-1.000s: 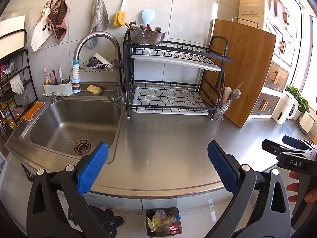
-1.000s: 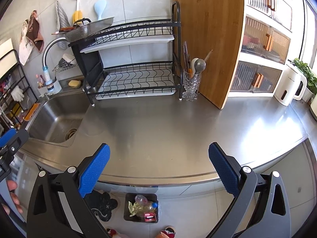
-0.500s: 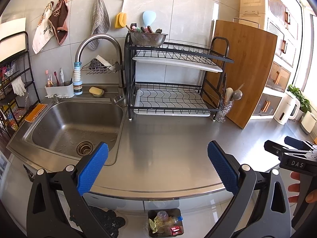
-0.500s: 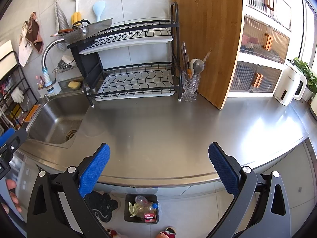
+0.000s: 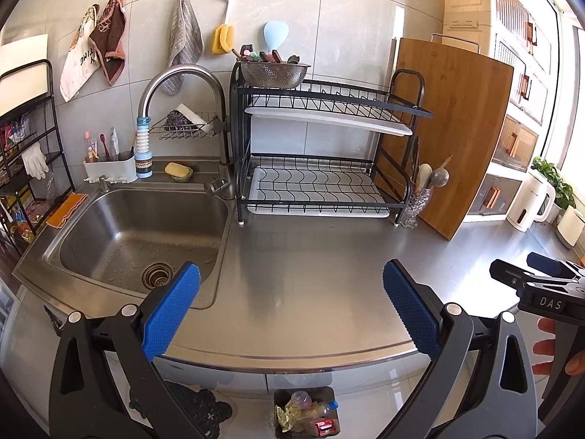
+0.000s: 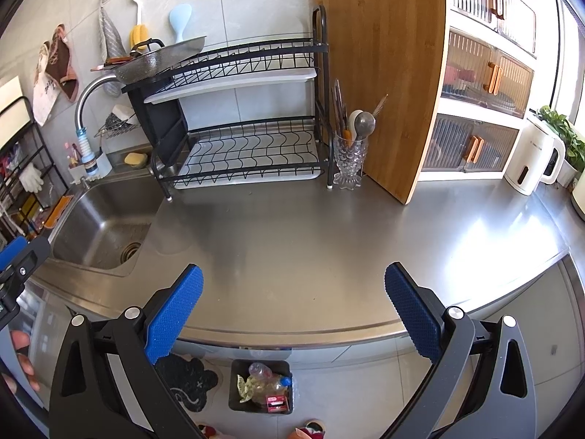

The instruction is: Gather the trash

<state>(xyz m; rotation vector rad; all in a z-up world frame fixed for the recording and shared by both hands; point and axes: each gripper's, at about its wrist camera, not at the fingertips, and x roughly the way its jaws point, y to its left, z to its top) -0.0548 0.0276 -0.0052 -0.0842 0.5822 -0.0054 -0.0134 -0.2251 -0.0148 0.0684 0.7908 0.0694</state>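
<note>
Below the counter edge, in the left wrist view, a dark trash bin [image 5: 305,415] is seen on the floor, filled with a plastic bottle, yellowish wrappers and a red carton; the sink [image 5: 142,230] is seen holding only water drops; a colander [image 5: 272,73] with utensils is set atop the dish rack [image 5: 321,153]; the left gripper [image 5: 291,307] is held level above the countertop [image 5: 310,267] with its blue pads spread wide and nothing between them; compared with a second ago, the sink and rack are shown slightly lower in frame.

From the right wrist view, the same bin [image 6: 261,387] is seen under the counter; a glass cup [image 6: 349,162] holding spoons stands beside the cutting board [image 6: 391,73]; the right gripper [image 6: 293,309] is likewise held wide apart and empty; little change is noted.
</note>
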